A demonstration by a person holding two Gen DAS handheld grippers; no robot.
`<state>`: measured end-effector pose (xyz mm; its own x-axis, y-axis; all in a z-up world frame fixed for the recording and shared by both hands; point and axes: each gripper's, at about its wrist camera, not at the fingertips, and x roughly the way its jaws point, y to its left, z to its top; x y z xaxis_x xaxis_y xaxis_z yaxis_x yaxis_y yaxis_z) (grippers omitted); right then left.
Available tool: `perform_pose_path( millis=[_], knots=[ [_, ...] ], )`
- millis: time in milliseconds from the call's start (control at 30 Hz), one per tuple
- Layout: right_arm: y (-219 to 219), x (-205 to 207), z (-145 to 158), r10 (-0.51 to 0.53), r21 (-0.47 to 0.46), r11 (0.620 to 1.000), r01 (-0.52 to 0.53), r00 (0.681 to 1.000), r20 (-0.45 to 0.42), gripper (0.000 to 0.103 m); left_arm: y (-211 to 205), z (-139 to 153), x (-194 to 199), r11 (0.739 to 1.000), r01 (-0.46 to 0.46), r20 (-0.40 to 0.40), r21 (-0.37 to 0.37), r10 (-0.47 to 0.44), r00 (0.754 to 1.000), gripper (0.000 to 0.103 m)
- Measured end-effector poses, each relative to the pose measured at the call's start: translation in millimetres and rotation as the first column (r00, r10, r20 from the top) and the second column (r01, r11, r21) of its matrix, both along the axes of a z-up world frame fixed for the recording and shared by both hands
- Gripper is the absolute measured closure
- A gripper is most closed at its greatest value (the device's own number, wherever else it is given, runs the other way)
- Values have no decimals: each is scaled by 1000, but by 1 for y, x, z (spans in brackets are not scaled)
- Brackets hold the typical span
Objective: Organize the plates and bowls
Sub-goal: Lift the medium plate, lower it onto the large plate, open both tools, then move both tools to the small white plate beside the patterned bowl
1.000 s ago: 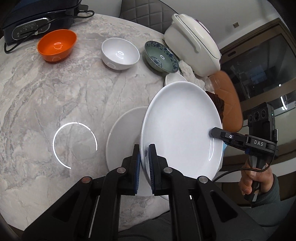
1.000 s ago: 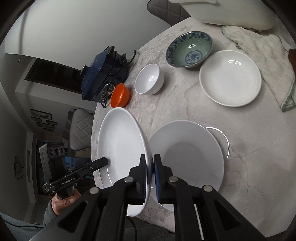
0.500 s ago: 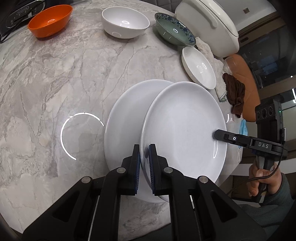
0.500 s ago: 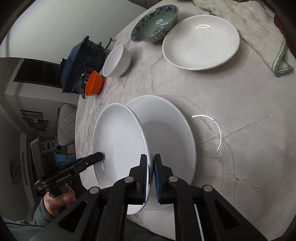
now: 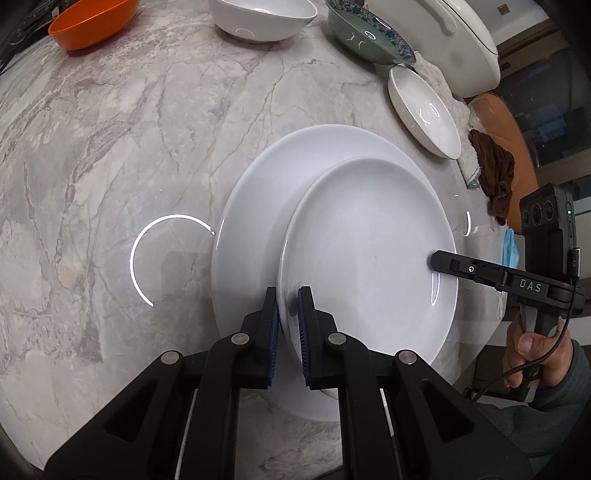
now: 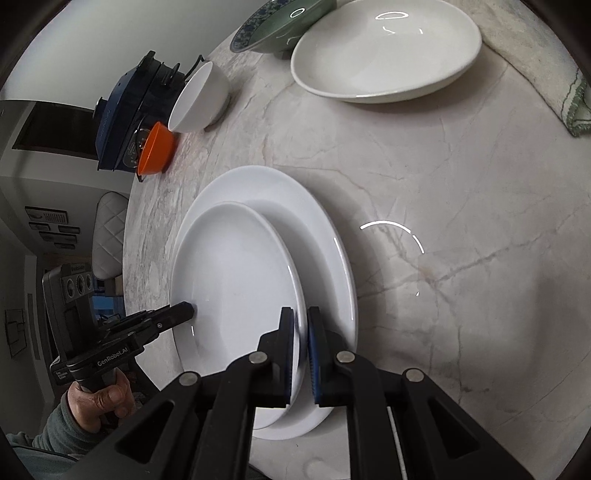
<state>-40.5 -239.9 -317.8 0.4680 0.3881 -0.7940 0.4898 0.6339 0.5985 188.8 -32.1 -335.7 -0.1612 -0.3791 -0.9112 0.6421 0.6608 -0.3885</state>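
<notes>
A white plate (image 5: 365, 240) (image 6: 236, 273) is held by both grippers just over a larger white plate (image 5: 266, 206) (image 6: 321, 229) that lies on the marble table. My left gripper (image 5: 289, 306) is shut on the held plate's near rim; it shows in the right wrist view (image 6: 186, 312) at the opposite rim. My right gripper (image 6: 301, 325) is shut on the other side of the same rim; in the left wrist view its black fingers (image 5: 443, 260) reach onto the plate from the right. I cannot tell whether the held plate touches the lower one.
At the back stand an orange bowl (image 5: 92, 22), a white bowl (image 5: 262, 18), a green patterned bowl (image 5: 369, 33) and a shallow white dish (image 5: 424, 110) (image 6: 384, 48). A white lidded pot (image 5: 450, 40), a cloth (image 6: 546, 62) and a dark appliance (image 6: 125, 110) are nearby. The table's edge (image 6: 129, 229) runs close on the left.
Both grippers have come down with the white plate, from tilted above the table to nearly flat over the larger plate. The grips have not changed.
</notes>
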Motion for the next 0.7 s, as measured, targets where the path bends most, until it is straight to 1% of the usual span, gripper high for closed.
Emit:
perform_pose_path(
  millis=[100,167,300,400,433,467,500,533,567,600,700],
  knots=[
    [6,4,4,38,-59,998,-39,999,-6,92,0,2,-2,1000,-1,9,9,1,1000,94],
    [9,4,7,59,-95,994,-59,998,-10,92,1,2,-2,1000,-9,9,1,9,1000,93],
    [10,2,8,56,-114,992,-56,998,-4,91,6,3,-1,1000,-17,6,-15,17,1000,92],
    [11,2,8,51,-116,992,-50,999,-1,88,9,7,-1,999,-19,9,-39,20,1000,81],
    [12,2,9,48,-115,992,-48,999,2,85,10,9,-1,999,-20,10,-51,20,1000,74],
    [12,2,10,46,-115,992,-45,999,8,82,10,11,-1,998,-20,9,-67,21,1000,62],
    [13,1,11,46,-113,993,-44,999,17,75,10,13,-1,996,-20,5,-89,20,1000,55],
    [14,2,12,48,-111,993,-45,998,28,68,10,16,-2,994,-18,5,-103,19,1000,44],
    [16,3,13,53,-113,992,-49,998,37,65,8,17,-2,994,-12,8,-106,13,1000,40],
    [17,4,14,58,-121,991,-53,998,38,62,7,18,-2,995,-5,12,-101,7,1000,40],
    [19,5,17,62,-133,989,-57,998,33,58,7,20,-1,995,-10,14,-101,12,1000,40]
  ],
)
